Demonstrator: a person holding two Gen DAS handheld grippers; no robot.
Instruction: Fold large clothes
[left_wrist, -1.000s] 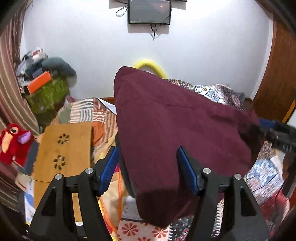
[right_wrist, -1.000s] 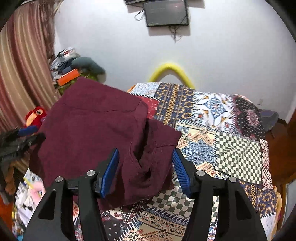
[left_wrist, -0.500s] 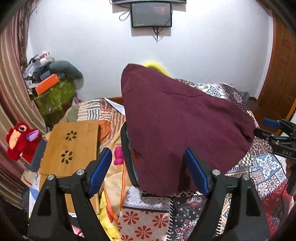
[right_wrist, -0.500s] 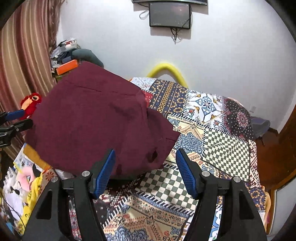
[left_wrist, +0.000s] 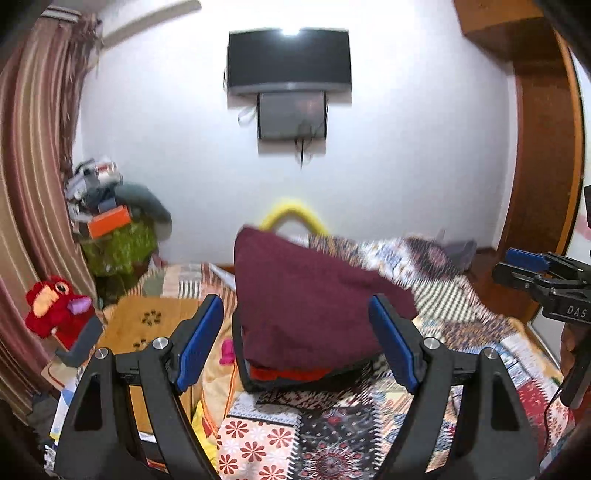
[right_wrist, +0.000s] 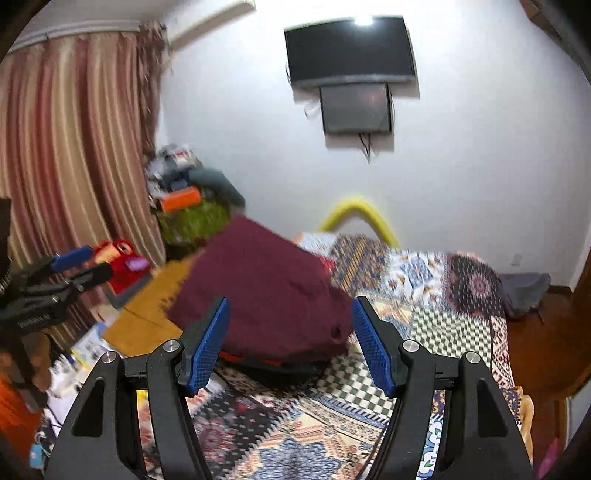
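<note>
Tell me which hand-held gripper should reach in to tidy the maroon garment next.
Right, narrowly. Both are open and clear of the maroon garment. The right hand-held gripper frames its loose, bunched corner between its fingers, while the left hand-held gripper faces a flat, settled side.

Dark maroon folded cloth garment (left_wrist: 310, 299) lay mounded on a stack with a red layer beneath, on patchwork bedspread (left_wrist: 461, 314).
</note>
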